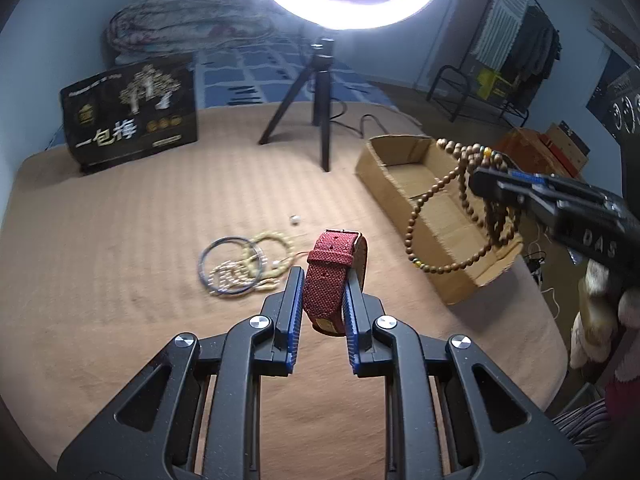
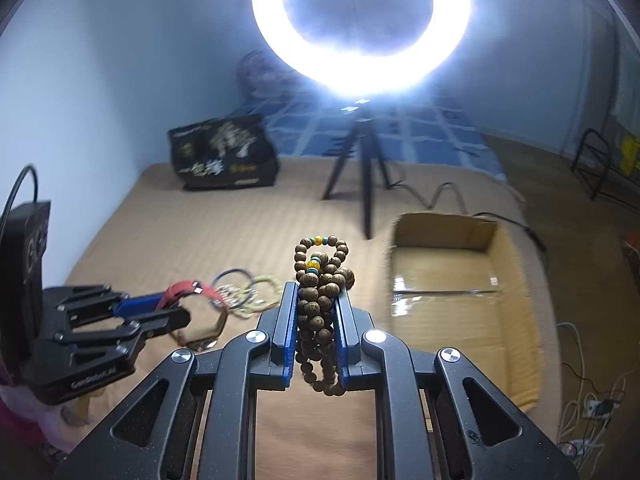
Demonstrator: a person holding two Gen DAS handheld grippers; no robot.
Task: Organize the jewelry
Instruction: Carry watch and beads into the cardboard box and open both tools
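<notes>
Red woven watch strap (image 1: pixel 326 280) clamped in left gripper (image 1: pixel 322 284); right gripper (image 2: pixel 317 300) pinches wooden beads (image 2: pixel 320 280) beside open cardboard box (image 2: pixel 444 232).

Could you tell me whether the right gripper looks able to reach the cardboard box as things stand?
Probably yes: the right gripper, shut on the wooden bead strand, has the open cardboard box just ahead to its right, with nothing visible between them.

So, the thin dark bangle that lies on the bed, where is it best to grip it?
Probably its near-left arc, from above with one finger inside the ring: the dark bangle lies flat, and its right side overlaps the cream bead bracelet and the small silver chain.
</notes>
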